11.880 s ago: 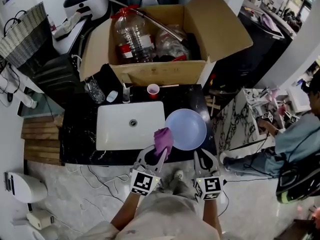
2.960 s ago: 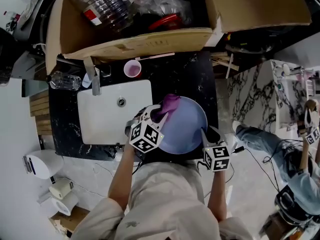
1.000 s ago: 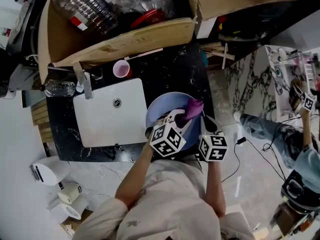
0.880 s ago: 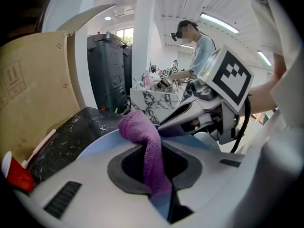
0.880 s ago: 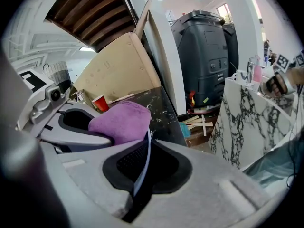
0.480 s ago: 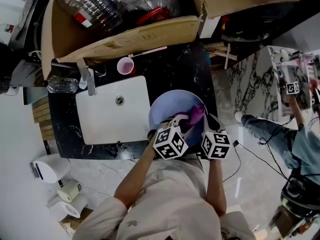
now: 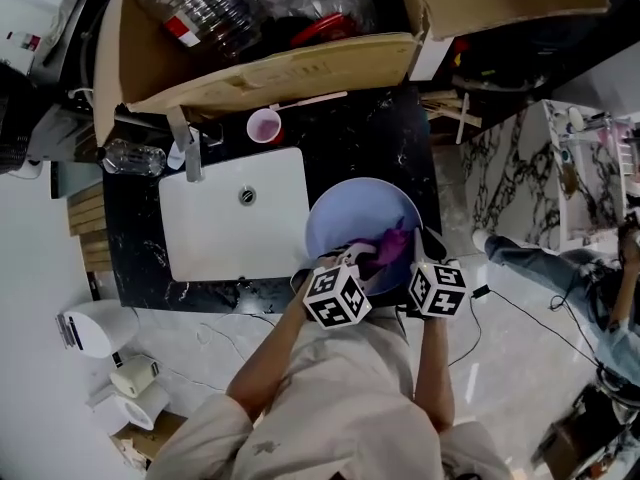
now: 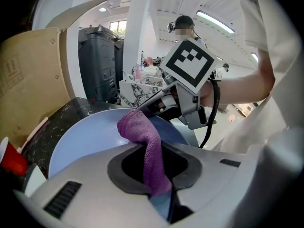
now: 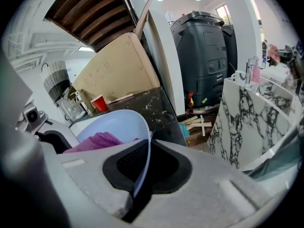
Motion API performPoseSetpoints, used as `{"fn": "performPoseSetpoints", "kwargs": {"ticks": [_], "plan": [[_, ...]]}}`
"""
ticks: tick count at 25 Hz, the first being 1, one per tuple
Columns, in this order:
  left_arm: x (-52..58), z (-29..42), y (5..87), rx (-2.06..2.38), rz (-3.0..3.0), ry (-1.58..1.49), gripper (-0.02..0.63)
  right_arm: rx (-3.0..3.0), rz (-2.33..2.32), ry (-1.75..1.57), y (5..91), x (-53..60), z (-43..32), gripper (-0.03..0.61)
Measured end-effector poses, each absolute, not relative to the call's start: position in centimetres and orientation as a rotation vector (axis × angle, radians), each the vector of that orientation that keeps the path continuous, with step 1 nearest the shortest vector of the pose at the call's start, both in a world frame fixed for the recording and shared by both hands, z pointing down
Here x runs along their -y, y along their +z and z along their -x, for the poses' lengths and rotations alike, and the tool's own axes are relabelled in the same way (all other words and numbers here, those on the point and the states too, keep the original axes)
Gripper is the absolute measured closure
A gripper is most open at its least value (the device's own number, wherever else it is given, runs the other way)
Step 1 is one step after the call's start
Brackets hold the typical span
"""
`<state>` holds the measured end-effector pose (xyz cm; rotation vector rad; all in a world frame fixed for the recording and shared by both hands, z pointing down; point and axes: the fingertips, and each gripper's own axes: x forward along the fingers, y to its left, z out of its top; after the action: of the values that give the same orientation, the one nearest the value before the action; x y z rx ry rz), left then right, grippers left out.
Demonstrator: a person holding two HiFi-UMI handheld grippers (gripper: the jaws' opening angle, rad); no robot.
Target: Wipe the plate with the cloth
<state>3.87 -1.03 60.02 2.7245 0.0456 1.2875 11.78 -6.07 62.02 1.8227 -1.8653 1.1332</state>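
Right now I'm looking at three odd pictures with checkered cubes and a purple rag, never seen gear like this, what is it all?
No robot here: a person stands at a black counter holding a hand-operated two-jaw gripper in each hand; the marker cubes belong to them. The head view comes from a camera on the person's head, looking down. The other two come from cameras riding on each gripper, looking along its jaws. The left gripper is shut on a purple cloth lying on a pale blue plate. The right gripper pinches the plate's rim, apparently steadying it. On the counter are a white sink and a small red cup; an open cardboard box stands behind.
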Motion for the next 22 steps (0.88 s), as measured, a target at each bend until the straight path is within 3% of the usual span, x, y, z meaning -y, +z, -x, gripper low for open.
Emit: {"fn": "performPoseSetpoints", "kwargs": {"ticks": [22], "plan": [[2.2,2.3,60.4,0.191,-2.642,1.34,0.555,1.881,-1.795,1.118,62.2,6.1,-11.8,0.555]]}}
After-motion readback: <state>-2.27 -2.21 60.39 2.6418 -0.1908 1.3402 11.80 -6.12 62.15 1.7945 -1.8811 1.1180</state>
